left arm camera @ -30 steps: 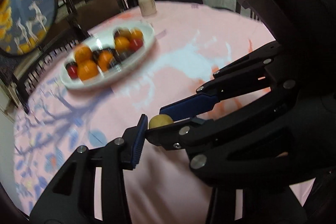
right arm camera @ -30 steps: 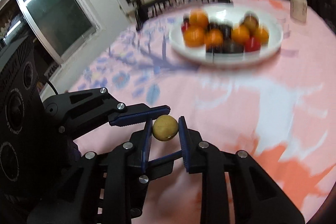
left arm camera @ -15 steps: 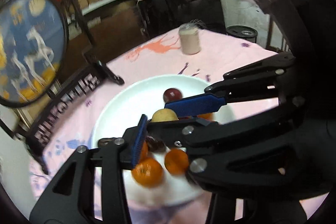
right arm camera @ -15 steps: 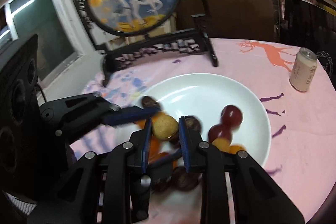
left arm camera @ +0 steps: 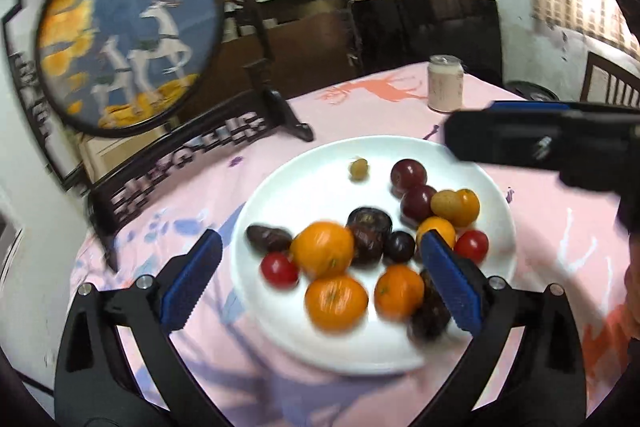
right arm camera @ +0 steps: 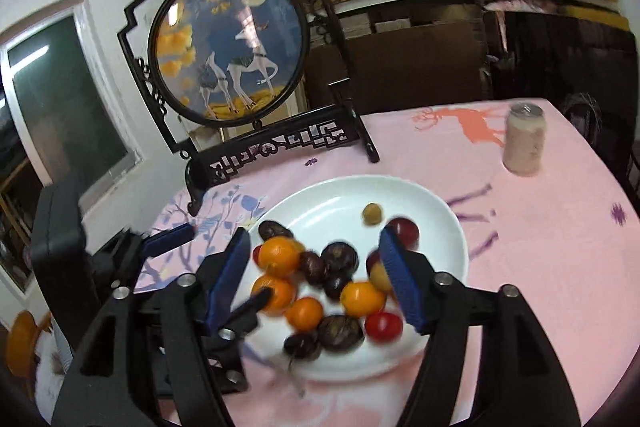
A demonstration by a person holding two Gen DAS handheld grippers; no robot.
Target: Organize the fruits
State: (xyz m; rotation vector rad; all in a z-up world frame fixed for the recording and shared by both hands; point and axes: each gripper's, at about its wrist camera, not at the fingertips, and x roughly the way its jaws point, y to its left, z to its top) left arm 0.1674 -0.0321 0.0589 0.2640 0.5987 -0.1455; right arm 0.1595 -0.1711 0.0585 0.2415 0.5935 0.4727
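At the counter's (right arm camera: 560, 267) far left edge, around ten o'clock from the plate (right arm camera: 452, 227), stands a round deer picture (right arm camera: 230, 47) in a black carved frame. On the pink cloth in front of it, the left gripper (left arm camera: 320, 279) hangs over the plate's near rim with its jaws opening wide and nothing between the blue pads. Heaped on the plate's near half are oranges (left arm camera: 322, 253), dark plums and cherry tomatoes (left arm camera: 471, 246); a small yellowish fruit (left arm camera: 359, 169) lies alone toward the plate's twelve o'clock side, apart from the pile. Just right of the left one, the right gripper (right arm camera: 316, 277) also hovers above the heap, jaws opening, gripping nothing. At two o'clock from the plate stands a pale can (right arm camera: 524, 141).
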